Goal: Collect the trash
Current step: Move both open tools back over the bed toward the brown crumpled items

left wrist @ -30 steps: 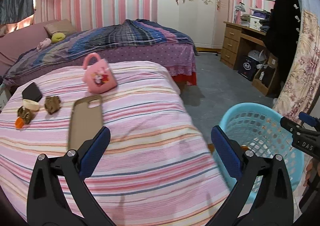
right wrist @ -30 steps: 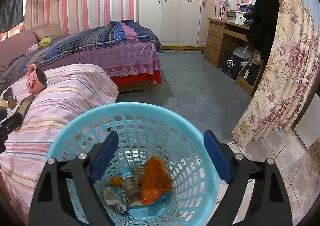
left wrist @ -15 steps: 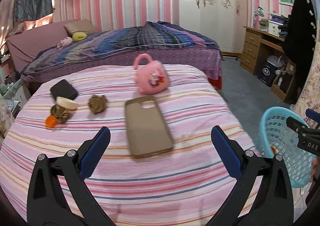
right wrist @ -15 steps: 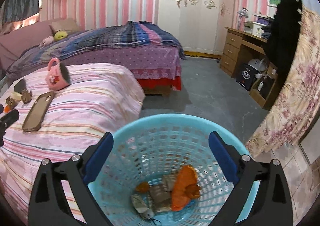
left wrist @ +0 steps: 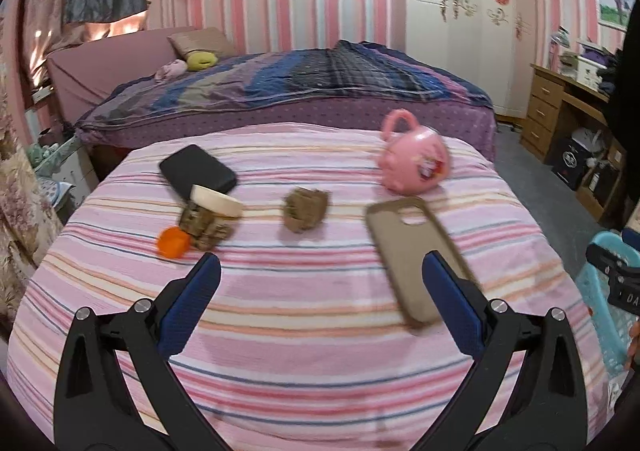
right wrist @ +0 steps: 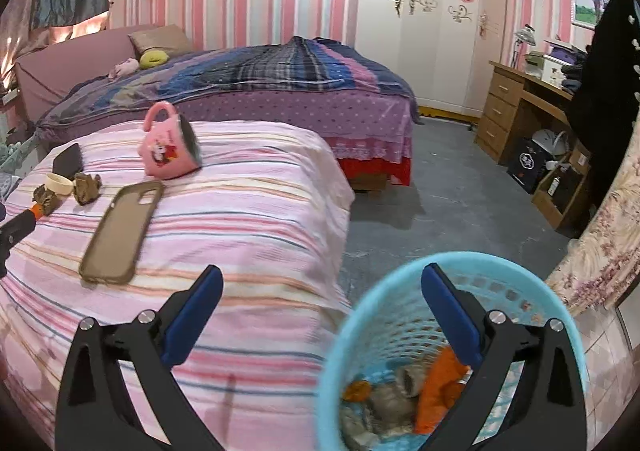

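1. Right claw [right wrist: 322, 293]: jaws just opening wide, empty; left claw [left wrist: 321, 279] open, empty.
2. Blue basket [right wrist: 384, 291] holds orange wrapper [right wrist: 436, 391], crumpled paper.
3. Brown paper wad [left wrist: 306, 208] lies on bed [left wrist: 320, 331].

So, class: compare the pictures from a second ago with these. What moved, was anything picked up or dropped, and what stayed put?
Both grippers swung left, from the blue basket toward the striped bed. The left gripper now faces the brown scraps; the right gripper has just been opening its jaws, nothing between them. Nothing was taken or let go. The phone case, pink mug and trash in the basket lie unchanged.
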Demonstrator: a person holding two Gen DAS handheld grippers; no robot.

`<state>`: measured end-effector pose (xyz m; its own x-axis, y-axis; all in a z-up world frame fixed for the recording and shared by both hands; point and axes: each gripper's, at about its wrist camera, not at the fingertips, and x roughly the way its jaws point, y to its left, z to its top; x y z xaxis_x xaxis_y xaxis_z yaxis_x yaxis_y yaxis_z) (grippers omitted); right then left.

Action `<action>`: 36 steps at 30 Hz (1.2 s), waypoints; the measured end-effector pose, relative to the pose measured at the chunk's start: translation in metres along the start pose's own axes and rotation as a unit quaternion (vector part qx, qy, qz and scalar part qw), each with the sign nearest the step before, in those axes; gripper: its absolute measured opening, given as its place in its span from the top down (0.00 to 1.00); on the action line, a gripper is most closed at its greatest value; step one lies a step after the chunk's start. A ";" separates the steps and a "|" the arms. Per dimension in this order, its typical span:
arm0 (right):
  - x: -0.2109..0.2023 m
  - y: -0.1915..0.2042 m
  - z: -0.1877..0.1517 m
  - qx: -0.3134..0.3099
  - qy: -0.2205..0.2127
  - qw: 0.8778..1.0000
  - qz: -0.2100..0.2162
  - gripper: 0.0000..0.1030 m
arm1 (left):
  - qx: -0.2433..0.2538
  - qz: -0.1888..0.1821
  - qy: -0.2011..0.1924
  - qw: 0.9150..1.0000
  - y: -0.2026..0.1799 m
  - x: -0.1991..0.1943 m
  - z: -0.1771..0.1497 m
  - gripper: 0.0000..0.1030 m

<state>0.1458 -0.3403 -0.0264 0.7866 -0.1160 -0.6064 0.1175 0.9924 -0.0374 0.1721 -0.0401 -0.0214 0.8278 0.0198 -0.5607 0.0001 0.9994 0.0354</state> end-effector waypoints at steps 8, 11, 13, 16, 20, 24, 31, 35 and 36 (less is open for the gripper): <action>0.012 0.047 0.011 -0.009 0.000 0.999 0.033 0.05 | -0.014 0.027 -0.011 0.999 0.043 0.010 0.017 0.05; 0.013 0.058 0.014 -0.013 0.002 0.999 0.041 0.05 | -0.032 0.024 -0.005 0.999 0.061 0.017 0.019 0.05; 0.013 0.068 0.013 -0.024 0.003 0.999 0.042 0.05 | -0.035 0.032 0.000 0.999 0.072 0.024 0.021 0.05; 0.011 0.085 0.013 -0.043 0.001 0.998 0.047 0.05 | -0.037 0.046 -0.002 0.998 0.087 0.030 0.026 0.05; 0.014 0.106 0.020 -0.055 -0.004 0.997 0.055 0.05 | -0.069 0.047 0.012 0.996 0.116 0.039 0.024 0.05; 0.018 0.120 0.030 -0.039 -0.011 0.996 0.075 0.05 | -0.081 0.050 0.043 0.995 0.132 0.054 0.013 0.05; 0.030 0.157 0.050 -0.066 -0.024 0.994 0.084 0.04 | -0.086 0.059 0.073 0.992 0.156 0.072 0.006 0.05; 0.045 0.181 0.064 -0.086 -0.021 0.992 0.088 0.04 | -0.086 0.051 0.083 0.991 0.159 0.082 0.007 0.05; 0.051 0.187 0.066 -0.091 -0.019 0.992 0.088 0.04 | -0.085 0.046 0.085 0.992 0.158 0.085 0.008 0.05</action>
<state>0.2476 -0.1633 -0.0117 0.8077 0.0618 -0.5864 -0.1326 0.9881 -0.0785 0.2473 0.1192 -0.0568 0.7131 0.1018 -0.6936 -0.1783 0.9832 -0.0390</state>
